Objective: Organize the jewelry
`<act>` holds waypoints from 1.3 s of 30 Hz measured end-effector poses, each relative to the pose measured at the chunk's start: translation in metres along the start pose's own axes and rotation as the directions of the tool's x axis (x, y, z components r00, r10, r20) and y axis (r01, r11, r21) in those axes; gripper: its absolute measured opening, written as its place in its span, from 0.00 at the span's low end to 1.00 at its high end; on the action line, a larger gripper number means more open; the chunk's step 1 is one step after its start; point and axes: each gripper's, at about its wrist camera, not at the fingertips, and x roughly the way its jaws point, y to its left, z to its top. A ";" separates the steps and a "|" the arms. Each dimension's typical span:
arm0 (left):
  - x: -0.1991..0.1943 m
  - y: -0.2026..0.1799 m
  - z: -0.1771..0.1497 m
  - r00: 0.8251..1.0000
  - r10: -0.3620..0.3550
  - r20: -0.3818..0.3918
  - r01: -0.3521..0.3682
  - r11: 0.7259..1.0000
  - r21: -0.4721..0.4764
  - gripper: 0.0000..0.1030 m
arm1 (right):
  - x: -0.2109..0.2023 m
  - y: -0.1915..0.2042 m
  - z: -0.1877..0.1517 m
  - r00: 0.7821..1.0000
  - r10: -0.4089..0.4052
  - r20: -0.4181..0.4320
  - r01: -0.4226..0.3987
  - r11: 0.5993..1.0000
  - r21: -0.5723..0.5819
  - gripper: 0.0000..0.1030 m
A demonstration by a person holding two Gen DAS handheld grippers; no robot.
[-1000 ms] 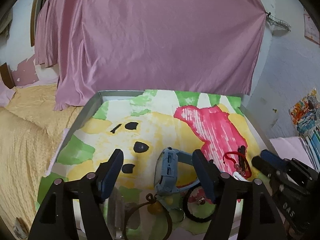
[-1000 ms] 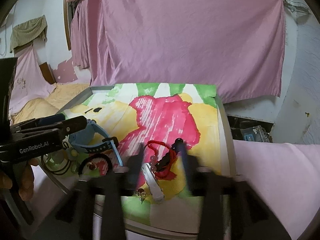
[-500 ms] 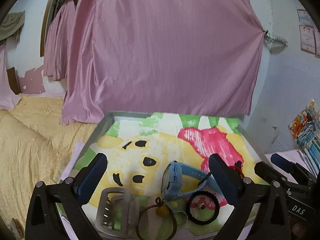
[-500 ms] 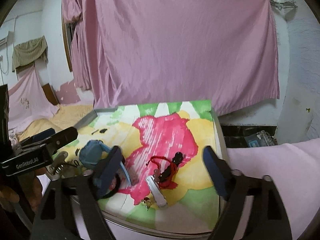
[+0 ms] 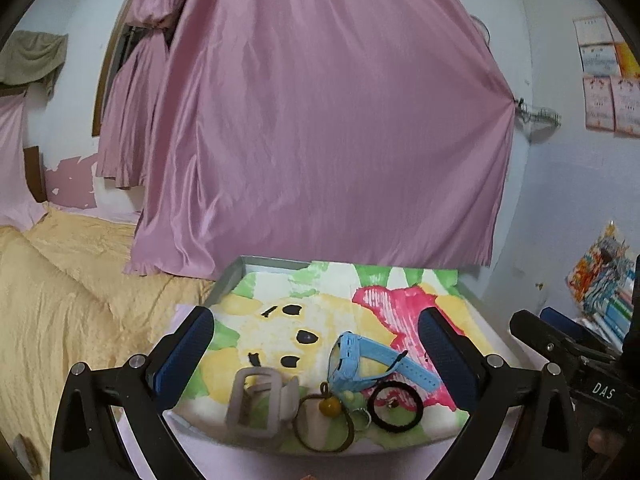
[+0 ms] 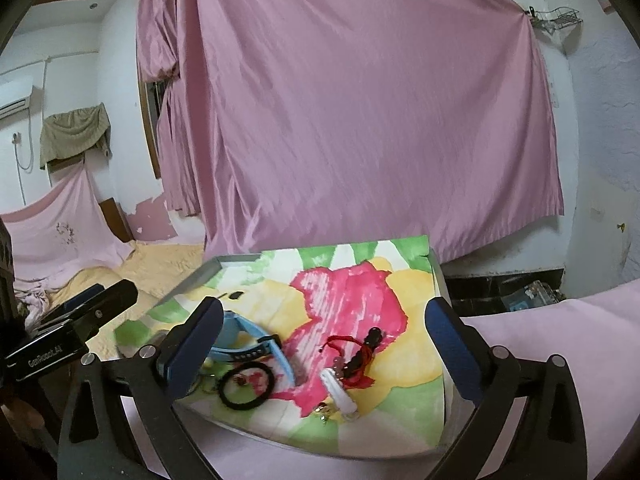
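As far as both wrist views show, the jewelry lies loose in a cluster at the near edge of a tray (image 5: pixel 272 261) lined with a painted sheet (image 5: pixel 340 312), and nothing appears sorted yet. Left to right in the left wrist view lie a pale hair claw (image 5: pixel 256 404), a brown cord ring with a yellow bead (image 5: pixel 325 424), a blue watch (image 5: pixel 360 364) and a black hair tie (image 5: pixel 395 406); the watch strap passes just beside the hair tie. Well apart to the right, the right wrist view shows a red cord bracelet (image 6: pixel 352 360) with dark beads touching a white clip (image 6: pixel 340 394), and a small metal piece near the tray's front edge, too small to identify. Left gripper (image 5: pixel 320 356) and right gripper (image 6: pixel 324 344) hover above the near edge, jaws spread wide and holding nothing. No box or compartment for the pieces is visible, so every item seemingly remains to be grouped or placed. Beyond hang pink curtains (image 5: pixel 320 140); a yellow bedspread (image 5: pixel 60 300) lies to the left.
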 end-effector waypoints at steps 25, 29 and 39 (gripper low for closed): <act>-0.158 0.038 -0.038 0.989 0.062 0.131 -0.060 0.998 -0.017 0.99 | -0.159 0.052 -0.055 0.996 0.003 0.093 -0.004 1.000 0.010 0.98; -0.171 0.043 -0.048 0.989 0.069 0.128 -0.067 0.997 -0.024 0.99 | -0.172 0.056 -0.066 0.996 -0.002 0.094 0.001 1.000 0.014 0.98; -0.182 0.043 -0.078 0.991 0.087 0.097 -0.087 0.996 -0.011 1.00 | -0.181 0.057 -0.090 0.997 -0.026 0.066 0.025 1.000 0.009 0.98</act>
